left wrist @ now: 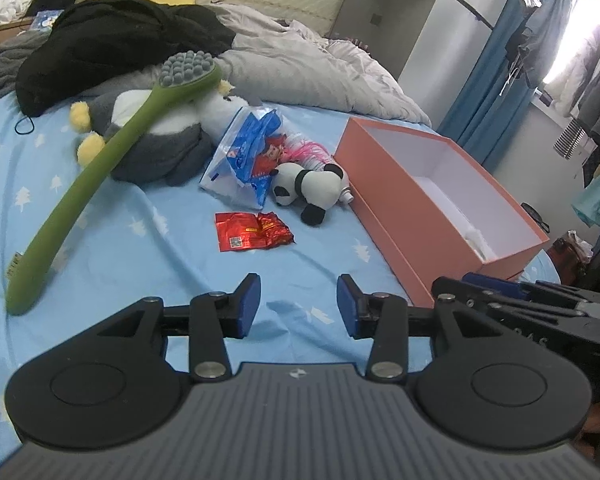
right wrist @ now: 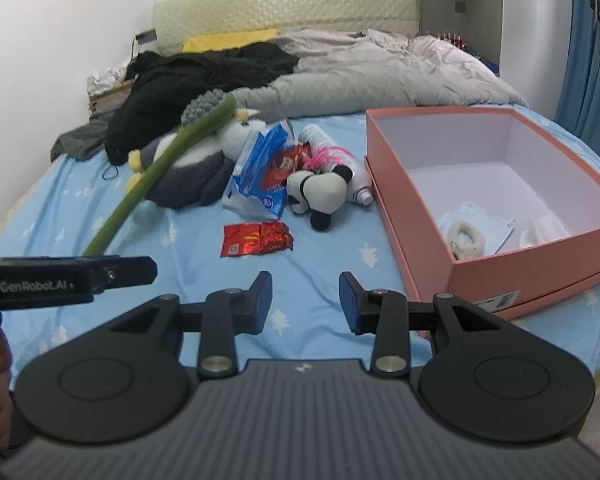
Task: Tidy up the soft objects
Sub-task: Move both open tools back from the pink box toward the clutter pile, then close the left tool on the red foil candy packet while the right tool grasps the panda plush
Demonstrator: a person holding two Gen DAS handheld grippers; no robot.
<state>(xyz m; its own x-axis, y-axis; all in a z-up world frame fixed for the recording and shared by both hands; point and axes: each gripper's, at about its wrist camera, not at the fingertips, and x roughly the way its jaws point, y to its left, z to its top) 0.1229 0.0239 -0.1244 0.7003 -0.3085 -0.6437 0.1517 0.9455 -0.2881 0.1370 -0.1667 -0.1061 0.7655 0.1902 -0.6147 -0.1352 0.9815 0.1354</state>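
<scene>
A small panda plush (left wrist: 308, 190) (right wrist: 320, 192) lies on the blue bed sheet, left of an open pink box (left wrist: 384, 196) (right wrist: 412, 224). A big grey-and-white penguin plush (left wrist: 156, 140) (right wrist: 196, 172) lies further left, with a long green massage brush (left wrist: 100, 168) (right wrist: 156, 172) leaning across it. A fluffy cream ring (right wrist: 466, 238) and papers lie inside the box. My left gripper (left wrist: 299, 306) is open and empty, near the front of the bed. My right gripper (right wrist: 305, 304) is open and empty, beside the box's near corner.
A blue-and-white plastic bag (left wrist: 244, 156) (right wrist: 260, 176) with red packets, a white bottle (right wrist: 358, 188) with pink fringe and a red foil wrapper (left wrist: 252, 232) (right wrist: 256, 239) lie between the plushes. Black clothes (left wrist: 112, 40) and a grey duvet (right wrist: 360, 76) fill the bed's far side.
</scene>
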